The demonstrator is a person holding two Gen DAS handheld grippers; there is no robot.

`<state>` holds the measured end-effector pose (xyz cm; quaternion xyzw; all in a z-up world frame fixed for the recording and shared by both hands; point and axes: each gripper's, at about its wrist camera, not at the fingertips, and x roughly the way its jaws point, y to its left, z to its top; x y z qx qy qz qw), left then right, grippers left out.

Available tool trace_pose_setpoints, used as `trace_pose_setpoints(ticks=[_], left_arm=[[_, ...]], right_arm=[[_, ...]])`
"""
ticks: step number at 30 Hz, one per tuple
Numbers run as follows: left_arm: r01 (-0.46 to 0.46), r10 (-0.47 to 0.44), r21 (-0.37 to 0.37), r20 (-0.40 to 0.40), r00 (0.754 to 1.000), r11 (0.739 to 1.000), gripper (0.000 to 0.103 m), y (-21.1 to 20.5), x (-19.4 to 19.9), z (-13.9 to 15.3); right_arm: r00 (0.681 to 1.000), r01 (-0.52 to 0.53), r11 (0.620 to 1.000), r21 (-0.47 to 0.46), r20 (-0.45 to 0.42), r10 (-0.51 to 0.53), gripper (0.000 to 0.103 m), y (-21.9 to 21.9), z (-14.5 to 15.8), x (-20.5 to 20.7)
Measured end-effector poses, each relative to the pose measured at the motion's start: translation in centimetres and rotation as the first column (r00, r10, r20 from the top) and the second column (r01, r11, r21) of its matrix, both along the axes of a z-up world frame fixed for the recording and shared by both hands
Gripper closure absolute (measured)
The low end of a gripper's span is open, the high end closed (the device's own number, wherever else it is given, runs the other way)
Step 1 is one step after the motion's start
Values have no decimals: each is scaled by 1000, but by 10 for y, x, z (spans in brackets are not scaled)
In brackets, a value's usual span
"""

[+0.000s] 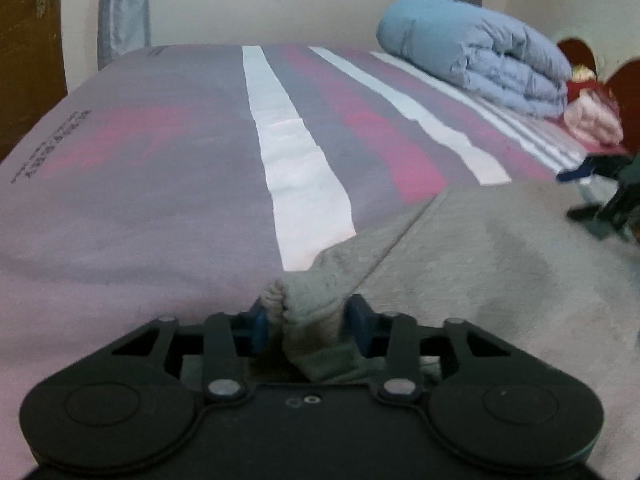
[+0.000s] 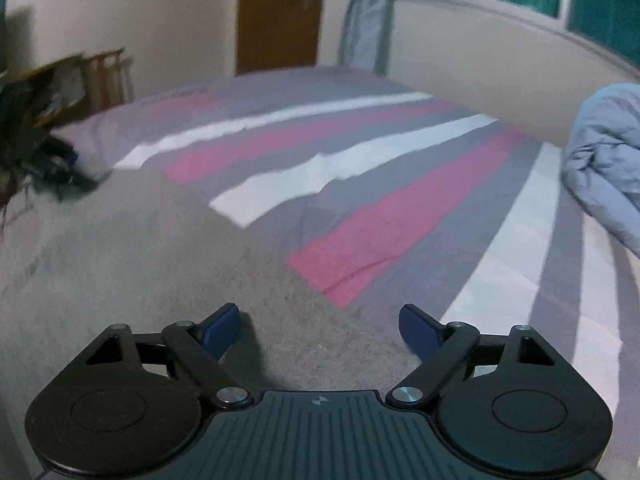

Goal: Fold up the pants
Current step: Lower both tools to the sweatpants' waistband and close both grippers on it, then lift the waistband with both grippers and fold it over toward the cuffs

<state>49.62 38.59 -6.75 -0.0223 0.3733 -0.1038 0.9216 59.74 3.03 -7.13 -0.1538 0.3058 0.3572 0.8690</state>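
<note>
left gripper (image 1: 311, 322) pinching pants (image 1: 480, 248) corner, right gripper (image 2: 320, 330) spread above them

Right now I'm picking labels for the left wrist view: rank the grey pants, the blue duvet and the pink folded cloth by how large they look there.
1. grey pants, though nearest the camera, which inflates them
2. blue duvet
3. pink folded cloth, partly blurred

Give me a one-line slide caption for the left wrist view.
Left gripper pinching a bunched corner of the grey pants on the striped bedsheet, folded blue duvet behind.
</note>
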Motion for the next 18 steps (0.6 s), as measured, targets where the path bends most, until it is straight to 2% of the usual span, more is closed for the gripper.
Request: trace_pose_setpoints(ticks=[1,3,5,7,9,15,18], left_arm=[[-11,11,-22,5,1000,1000,76,3,-1,0],[-59,61,-88,24,998,994,81,9,-3,-1],[-105,114,-128,64,991,986,82,15,-10,2],[-110,122,-130,82,989,985,89,14,-16,6],[-108,122,-130,106,987,986,91,9,-23,14],[-38,66,-102,281,957,994,91,10,-71,55],[18,11,-84,333,943,996,91,12,-97,75]], right_arm=[[1000,-19,999,-30,-6,19,20,3,-2,2],[996,-67,997,-42,-54,64,38,5,-6,9],[996,-65,997,-33,-66,63,98,6,-2,12],[998,-51,998,-41,-50,49,99,6,5,7],[998,-55,997,-51,-18,54,99,5,14,-7],[997,-43,999,-21,69,45,99,-8,61,-71],[992,-51,998,-28,115,54,99,-15,83,-112]])
